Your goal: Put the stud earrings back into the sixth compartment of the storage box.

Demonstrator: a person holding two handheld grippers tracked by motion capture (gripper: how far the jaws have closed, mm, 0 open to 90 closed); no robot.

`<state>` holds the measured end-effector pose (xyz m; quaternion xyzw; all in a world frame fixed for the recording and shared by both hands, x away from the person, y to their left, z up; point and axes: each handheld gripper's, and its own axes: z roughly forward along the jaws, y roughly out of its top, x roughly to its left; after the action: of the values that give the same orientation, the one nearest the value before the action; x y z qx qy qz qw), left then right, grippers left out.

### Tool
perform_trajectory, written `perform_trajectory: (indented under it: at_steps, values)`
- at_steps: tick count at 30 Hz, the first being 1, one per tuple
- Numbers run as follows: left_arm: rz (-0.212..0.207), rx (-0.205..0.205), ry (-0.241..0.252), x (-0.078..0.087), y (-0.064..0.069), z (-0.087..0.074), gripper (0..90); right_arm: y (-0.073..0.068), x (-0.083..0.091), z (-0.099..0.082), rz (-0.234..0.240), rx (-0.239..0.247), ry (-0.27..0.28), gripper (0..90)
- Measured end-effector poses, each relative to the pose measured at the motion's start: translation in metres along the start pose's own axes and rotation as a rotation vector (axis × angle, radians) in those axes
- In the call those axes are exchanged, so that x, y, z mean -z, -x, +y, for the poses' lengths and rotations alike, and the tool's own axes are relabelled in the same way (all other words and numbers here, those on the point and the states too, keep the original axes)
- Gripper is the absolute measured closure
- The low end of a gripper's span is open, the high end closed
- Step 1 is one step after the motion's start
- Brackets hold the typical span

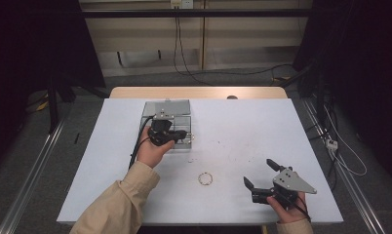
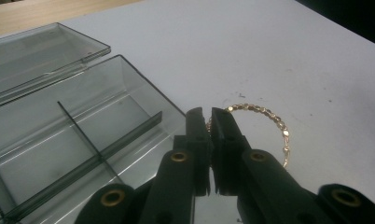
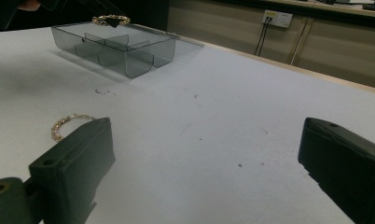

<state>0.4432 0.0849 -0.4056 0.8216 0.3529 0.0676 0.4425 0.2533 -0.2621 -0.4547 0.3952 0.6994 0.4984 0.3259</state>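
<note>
Pinching a gold bead bracelet (image 2: 265, 122) in my left tongs (image 2: 210, 122), I hold it just above the clear divided box's (image 2: 83, 135) edge. My right tongs (image 1: 260, 173) gape wide, nothing between them, near a second bracelet (image 1: 205, 178) on the tabletop (image 1: 243, 131).

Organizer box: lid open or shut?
Open. The lid lies flat behind the box, and the dividers show bare from above. The left gripper holds a bracelet at the box's edge.

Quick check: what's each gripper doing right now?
Left gripper: shut on a bracelet, beside the box.
Right gripper: open, holding nothing.
</note>
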Motion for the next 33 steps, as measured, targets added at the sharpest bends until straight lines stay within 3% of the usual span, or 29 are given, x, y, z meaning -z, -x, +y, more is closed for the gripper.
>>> perform_trajectory:
  at_steps: [9, 33]
  values:
    - [0.029, -0.005, -0.007, -0.004, -0.008, -0.002, 86.8, 0.000, 0.000, 0.000, 0.000, -0.001, 0.001, 3.1]
    - [0.076, 0.057, -0.008, -0.013, -0.029, -0.009, 86.7, 0.000, -0.001, 0.000, 0.007, -0.003, -0.001, 3.2]
